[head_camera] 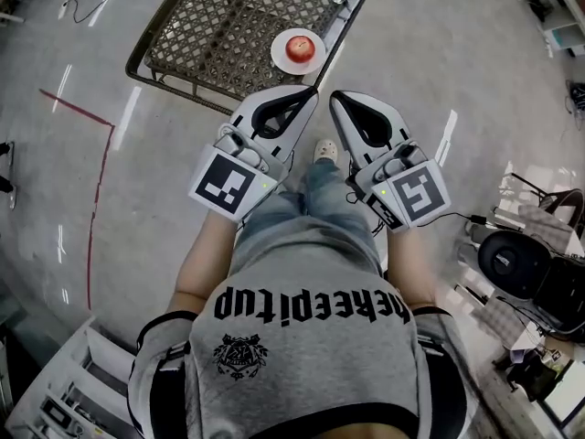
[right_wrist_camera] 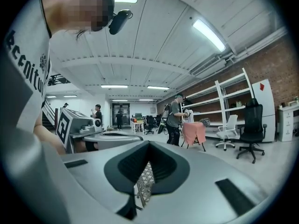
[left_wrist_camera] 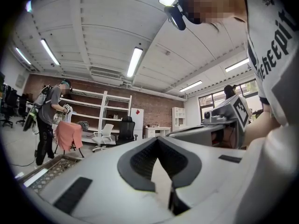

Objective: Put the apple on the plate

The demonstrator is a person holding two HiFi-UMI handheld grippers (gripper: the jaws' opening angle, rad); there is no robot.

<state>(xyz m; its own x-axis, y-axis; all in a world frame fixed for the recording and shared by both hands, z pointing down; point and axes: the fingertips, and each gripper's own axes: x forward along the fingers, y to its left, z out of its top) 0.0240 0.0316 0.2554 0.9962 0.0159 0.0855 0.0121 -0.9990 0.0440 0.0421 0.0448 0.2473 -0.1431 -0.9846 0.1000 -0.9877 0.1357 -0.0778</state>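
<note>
A red apple (head_camera: 300, 48) rests on a small white plate (head_camera: 280, 59) at the near right corner of a metal lattice table (head_camera: 219, 35). Both grippers are held level in front of the person's body, short of the table and apart from the apple. The left gripper (head_camera: 309, 91) is shut and holds nothing; its jaws (left_wrist_camera: 158, 139) meet at the tips. Beside it, the right gripper (head_camera: 336, 96) is also shut and empty (right_wrist_camera: 148, 143). A strip of the lattice table (right_wrist_camera: 145, 181) shows through the slit below its jaws.
The floor is grey concrete with a red line (head_camera: 99, 181) at the left. Black equipment and cables (head_camera: 521, 263) lie at the right, and a white rack (head_camera: 55, 382) at the lower left. People (left_wrist_camera: 49, 120), office chairs (right_wrist_camera: 252, 129) and shelves stand farther off.
</note>
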